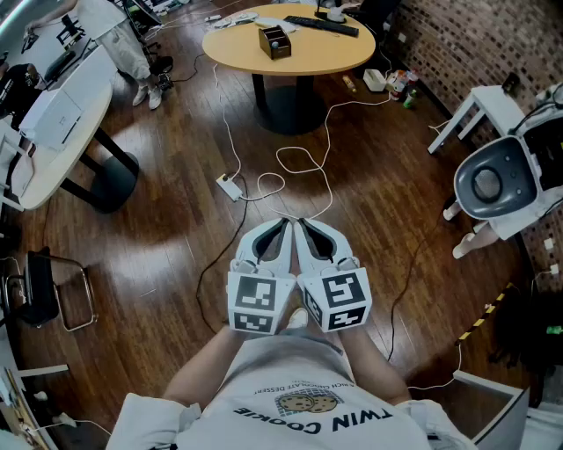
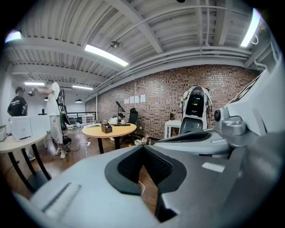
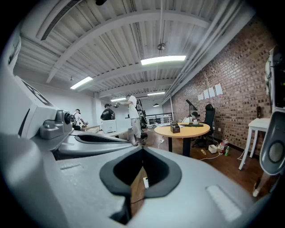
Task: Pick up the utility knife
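I hold both grippers side by side at waist height, over the wooden floor and pointing slightly down. The left gripper (image 1: 283,221) has its jaws closed tip to tip with nothing between them, and the left gripper view shows the same (image 2: 143,147). The right gripper (image 1: 302,221) touches it on the right, and its jaws also meet empty (image 3: 142,149). I cannot make out a utility knife in any view. Far ahead a round yellow table (image 1: 334,57) carries a small brown box (image 1: 274,41) and a long dark item (image 1: 321,25).
A white power strip (image 1: 230,186) and cables lie on the floor ahead. A white and grey machine (image 1: 497,180) stands at the right, a white table (image 1: 53,132) at the left, and a metal-framed chair (image 1: 44,290) nearer. People (image 2: 18,107) stand at the room's far end.
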A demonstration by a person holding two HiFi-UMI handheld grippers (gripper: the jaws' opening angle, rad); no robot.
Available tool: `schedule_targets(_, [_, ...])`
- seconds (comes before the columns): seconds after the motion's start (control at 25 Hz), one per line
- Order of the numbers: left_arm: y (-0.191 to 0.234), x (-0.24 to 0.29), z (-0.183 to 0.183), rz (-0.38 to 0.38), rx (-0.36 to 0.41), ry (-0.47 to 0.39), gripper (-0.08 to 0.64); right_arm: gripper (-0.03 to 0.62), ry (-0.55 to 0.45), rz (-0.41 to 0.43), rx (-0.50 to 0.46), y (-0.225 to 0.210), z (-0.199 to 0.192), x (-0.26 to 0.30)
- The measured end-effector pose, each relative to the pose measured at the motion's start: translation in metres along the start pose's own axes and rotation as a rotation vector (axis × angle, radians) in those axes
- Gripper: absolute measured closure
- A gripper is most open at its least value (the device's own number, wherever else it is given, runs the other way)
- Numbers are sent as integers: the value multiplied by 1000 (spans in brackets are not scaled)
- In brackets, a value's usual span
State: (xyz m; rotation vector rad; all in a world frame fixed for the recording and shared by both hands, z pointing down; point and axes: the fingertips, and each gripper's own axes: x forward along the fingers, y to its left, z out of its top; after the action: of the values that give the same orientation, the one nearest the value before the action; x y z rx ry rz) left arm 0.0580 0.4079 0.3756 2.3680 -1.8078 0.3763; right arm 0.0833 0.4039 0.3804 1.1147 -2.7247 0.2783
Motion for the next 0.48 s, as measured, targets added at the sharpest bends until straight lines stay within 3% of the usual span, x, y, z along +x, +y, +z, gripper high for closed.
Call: schedule_targets(0.48, [-6,31,4,5,2,-14,552,592,-13,0,-4,-31,0,11])
